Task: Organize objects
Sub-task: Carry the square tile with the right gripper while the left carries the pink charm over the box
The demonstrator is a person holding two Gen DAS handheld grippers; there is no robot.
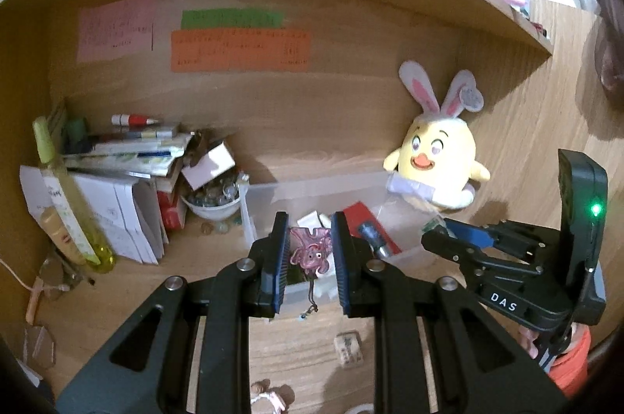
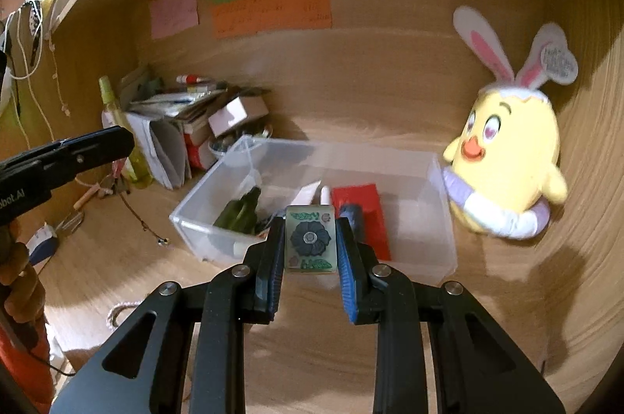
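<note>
I am working inside a wooden cubby (image 2: 390, 94), holding both claws over the clear bin (image 2: 440, 242) beside the plush chick (image 2: 503, 160) — open air above the bin, but its thin rim and the chick crowding the right side. My right claw (image 2: 310, 242) is closing flat on a tile (image 2: 310, 238), hard, slick, light, best gripped on its side edges. My left claw (image 1: 310, 250) is pinching a pink charm (image 1: 310, 250) — small, glossy, probably brittle, cord dangling — above the bin's near edge.

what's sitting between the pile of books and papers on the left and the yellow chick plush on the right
The clear plastic bin lies between the book pile and the chick plush, holding a red packet and a dark green item. The right wrist view shows it best.
</note>
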